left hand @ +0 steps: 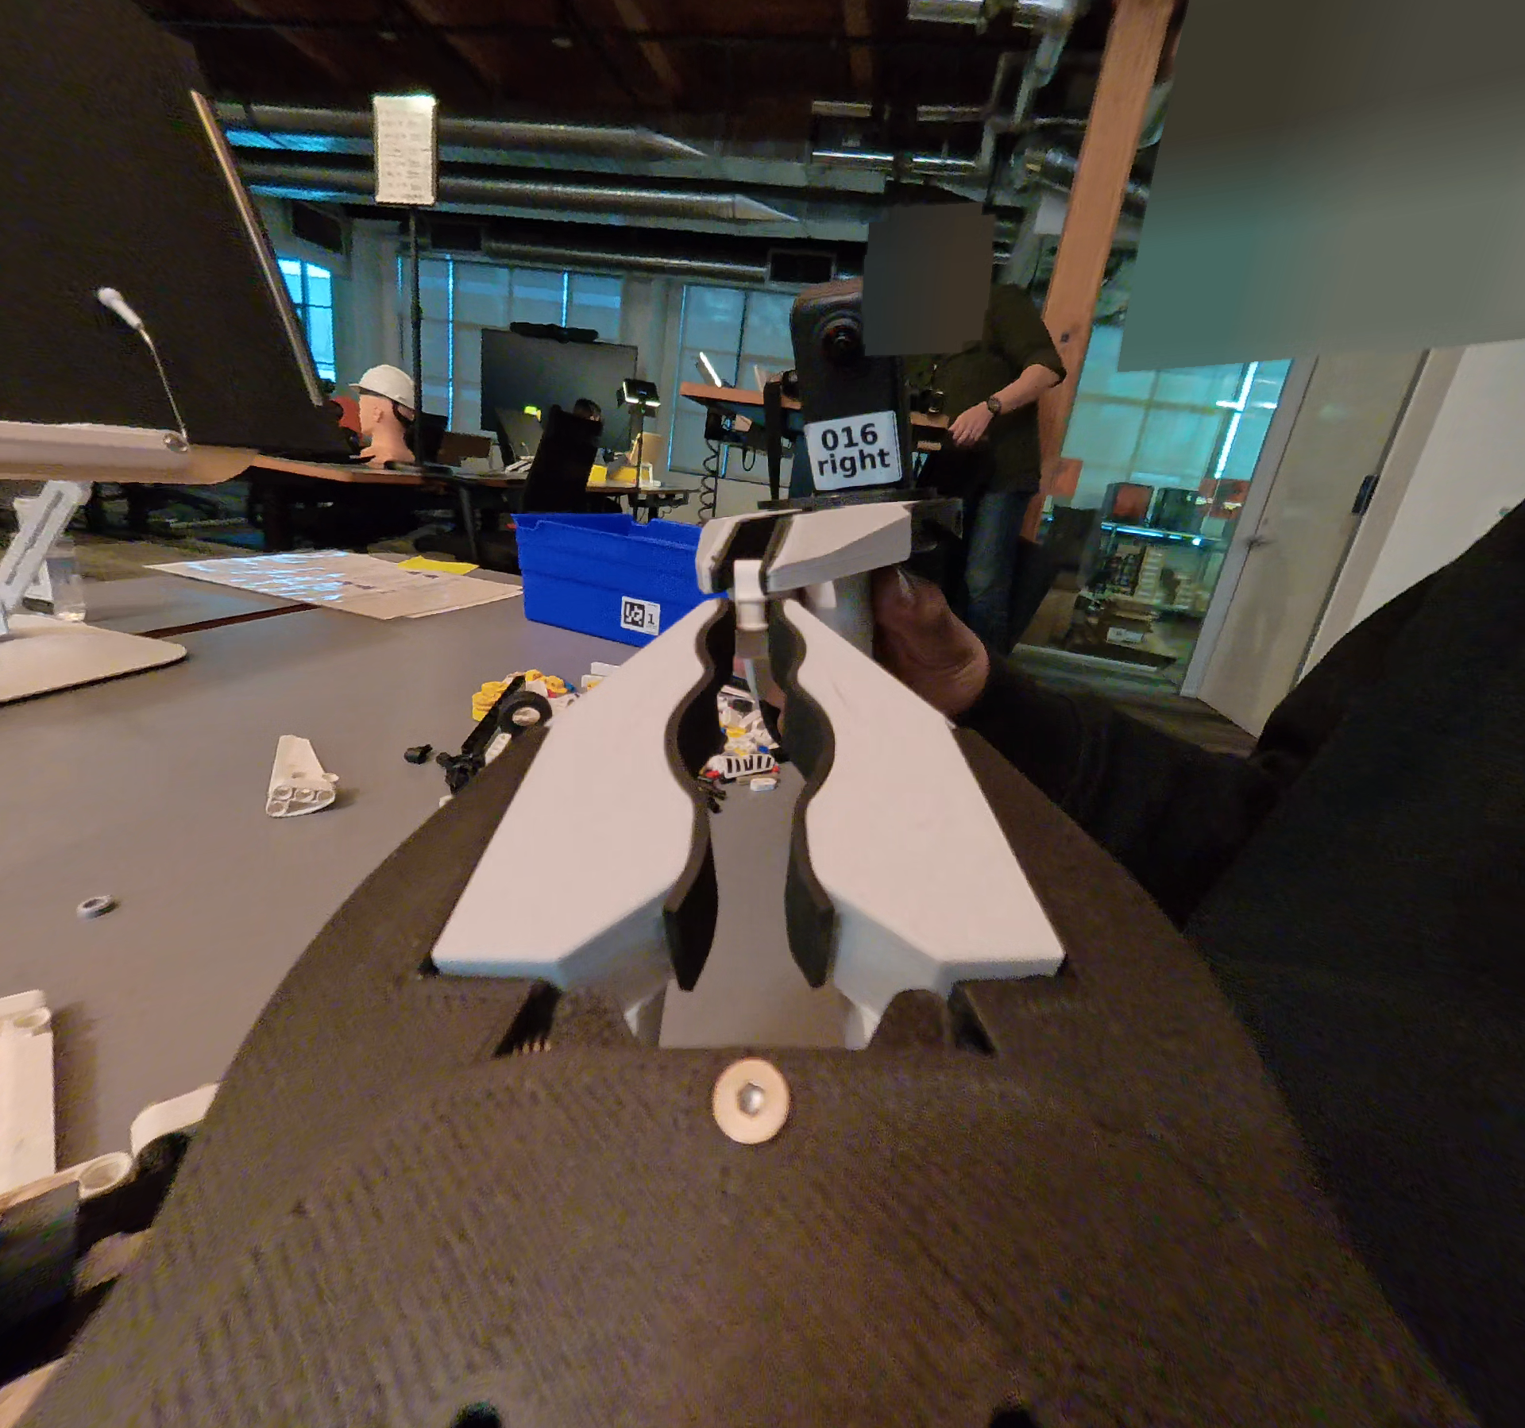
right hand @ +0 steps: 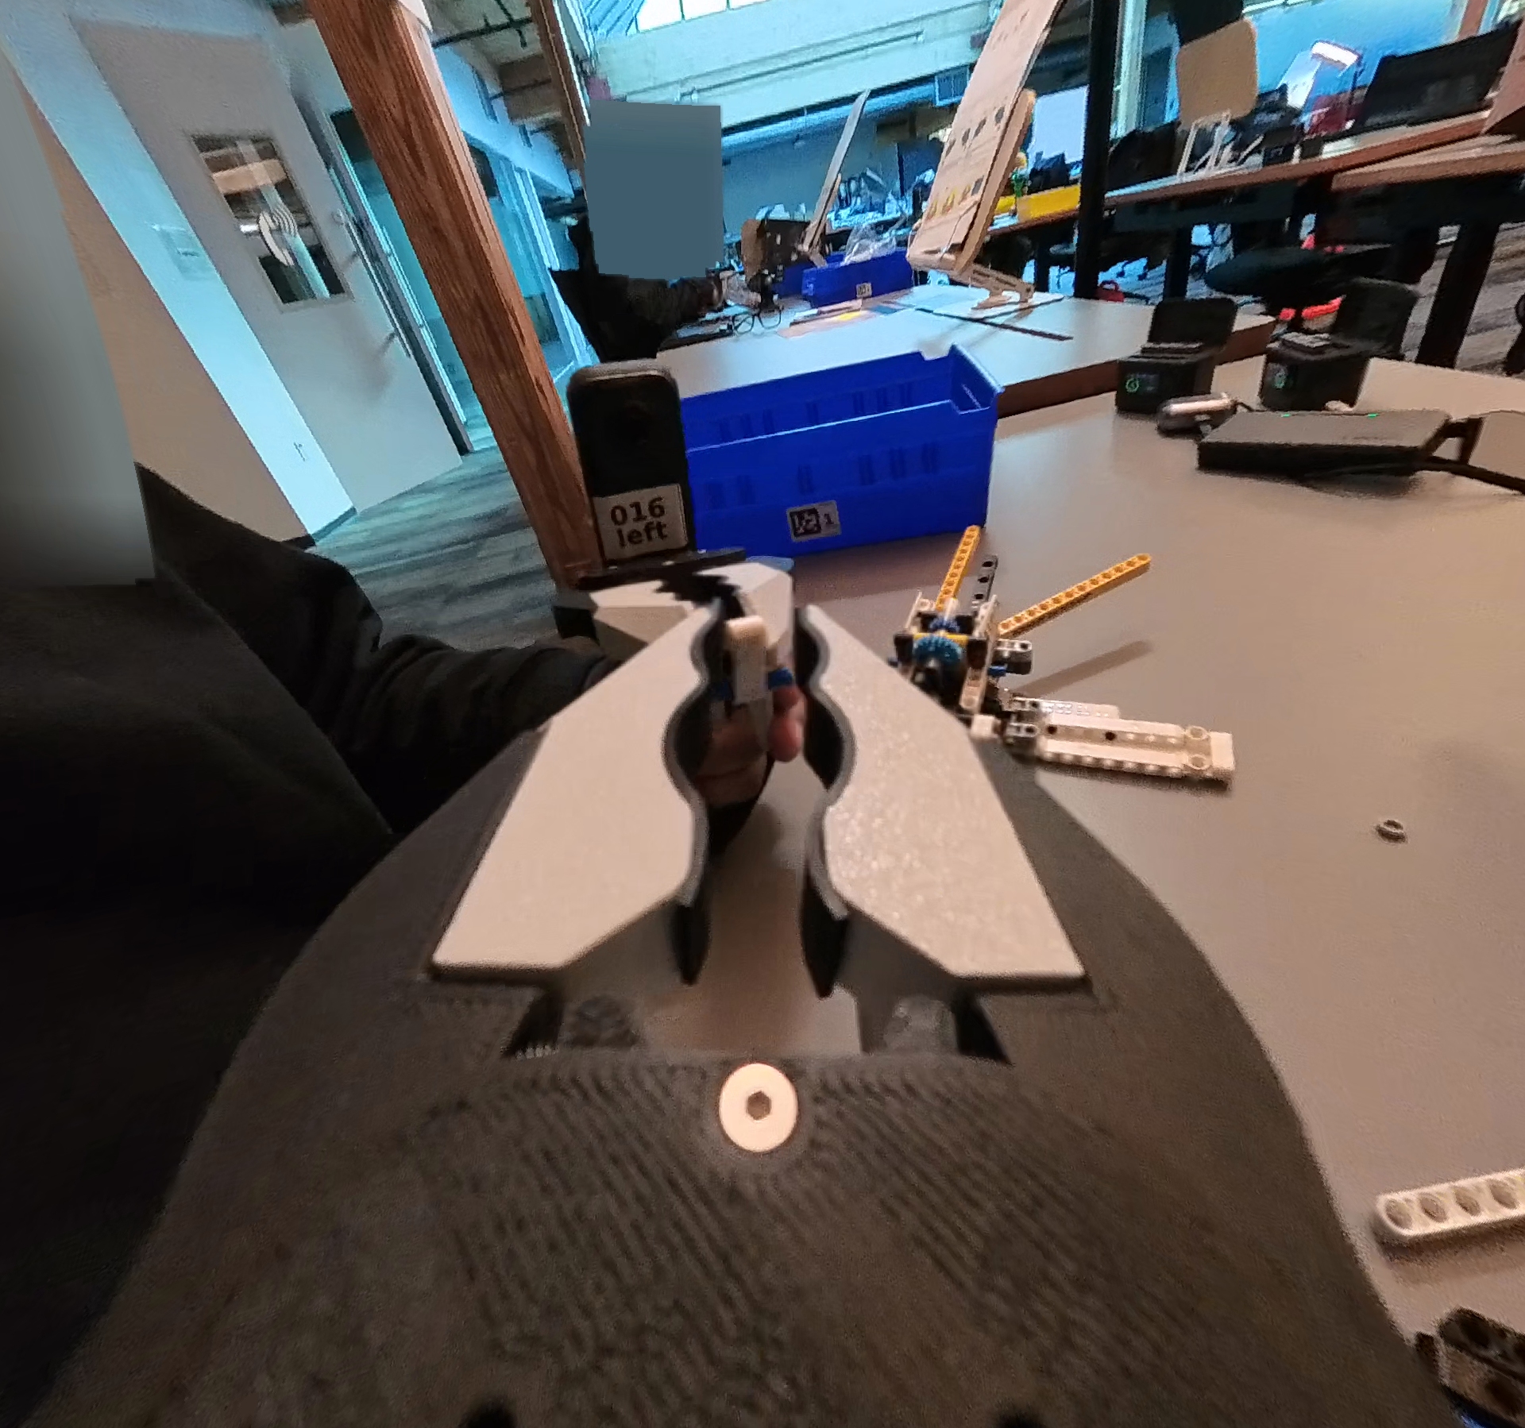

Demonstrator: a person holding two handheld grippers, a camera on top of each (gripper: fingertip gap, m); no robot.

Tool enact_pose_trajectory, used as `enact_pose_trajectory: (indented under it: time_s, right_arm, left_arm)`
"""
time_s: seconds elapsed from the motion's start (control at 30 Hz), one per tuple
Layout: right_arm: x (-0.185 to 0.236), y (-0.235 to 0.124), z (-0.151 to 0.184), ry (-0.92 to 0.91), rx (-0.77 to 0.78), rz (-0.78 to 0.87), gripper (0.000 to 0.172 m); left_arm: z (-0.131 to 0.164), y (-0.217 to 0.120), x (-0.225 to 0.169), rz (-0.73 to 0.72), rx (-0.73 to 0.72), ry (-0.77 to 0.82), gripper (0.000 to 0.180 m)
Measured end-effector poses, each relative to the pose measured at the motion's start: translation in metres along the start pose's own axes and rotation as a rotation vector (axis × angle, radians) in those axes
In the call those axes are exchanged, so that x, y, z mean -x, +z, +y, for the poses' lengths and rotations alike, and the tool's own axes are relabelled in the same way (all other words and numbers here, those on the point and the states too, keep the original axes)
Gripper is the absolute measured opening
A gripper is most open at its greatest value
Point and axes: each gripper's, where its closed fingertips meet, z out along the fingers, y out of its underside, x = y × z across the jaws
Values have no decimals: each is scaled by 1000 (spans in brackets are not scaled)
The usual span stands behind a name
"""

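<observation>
On a grey table point(right hand: 1238, 646) in a big open workshop with timber posts, exposed pipes and rows of desks, a blue bin point(right hand: 842, 464) stands at the far side, with a sheet of paper point(left hand: 347, 580) and a tilted stand to one side of it. Loose building-brick parts lie scattered: a white curved panel point(left hand: 299, 778), a heap of yellow, white and black pieces with a small wheel point(left hand: 520, 708), and, seen from the right wrist, a half-built assembly point(right hand: 965, 646) with yellow beams sticking out and a white beam point(right hand: 1130, 749) lying against it. Black boxes and a flat black unit sit at the far right of the table. A person stands in the background near a post.

Both tools meet above the table edge. The left gripper point(left hand: 749, 633) has its jaws almost together, pinching a small white piece point(right hand: 747, 666) that has blue pins at its lower end. The right gripper point(right hand: 759, 646), also nearly closed, sits around the same white piece; from the left wrist view its tips appear clamped on the piece's top end, though the right-hand pad's contact is not clear from its own camera. A hand point(left hand: 924, 646) grips the right tool's handle
</observation>
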Motion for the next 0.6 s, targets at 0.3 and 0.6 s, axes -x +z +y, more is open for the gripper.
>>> enact_pose_trajectory:
  time_s: [0.3, 0.6]
  right_arm:
    - [1, -2, -10, -89, -39, 58, 7]
    - [2, 3, -11, -61, -53, 52, 40]
  left_arm:
    - [-4, -2, 4, -44, -27, 36, 16]
    - [-13, -8, 9, -70, -71, 35, 5]
